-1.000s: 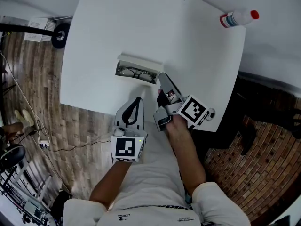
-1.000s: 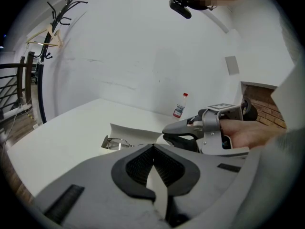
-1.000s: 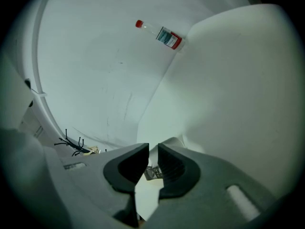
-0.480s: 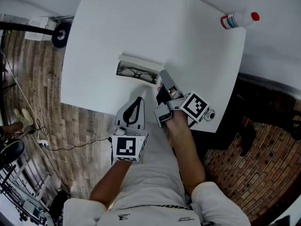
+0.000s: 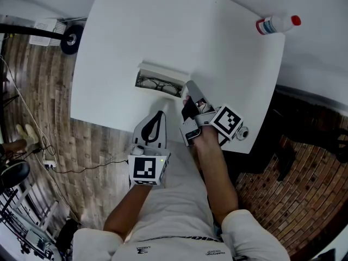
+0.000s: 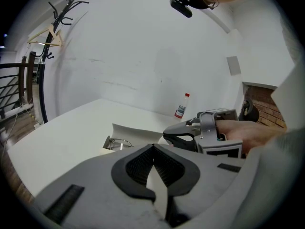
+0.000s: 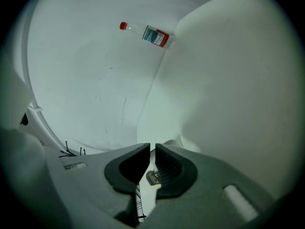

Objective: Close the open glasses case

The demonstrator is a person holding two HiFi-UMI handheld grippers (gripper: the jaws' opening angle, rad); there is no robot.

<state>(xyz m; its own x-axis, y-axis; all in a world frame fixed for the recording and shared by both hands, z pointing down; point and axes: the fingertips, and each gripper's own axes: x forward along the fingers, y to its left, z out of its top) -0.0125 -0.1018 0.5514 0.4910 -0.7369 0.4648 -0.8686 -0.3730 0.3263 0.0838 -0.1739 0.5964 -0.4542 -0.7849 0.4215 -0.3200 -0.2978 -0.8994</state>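
Note:
The open white glasses case (image 5: 157, 79) lies on the white table (image 5: 228, 58) near its front edge, lid up, with dark-framed glasses (image 5: 156, 85) inside. In the left gripper view the case (image 6: 131, 133) sits just past my jaws, the glasses (image 6: 116, 143) showing at its left end. My left gripper (image 5: 161, 113) is shut and empty, hovering at the table's front edge just short of the case. My right gripper (image 5: 190, 85) is also shut, with its tip beside the case's right end; whether it touches I cannot tell. The right gripper view does not clearly show the case.
A small plastic bottle (image 5: 276, 22) with a red cap lies at the table's far right corner. Wooden floor with cables (image 5: 49, 162) lies left of the table. A coat stand (image 6: 59, 18) is at the far left wall.
My right gripper has shifted slightly to the right and turned a little beside the case. The left gripper and the case have hardly moved.

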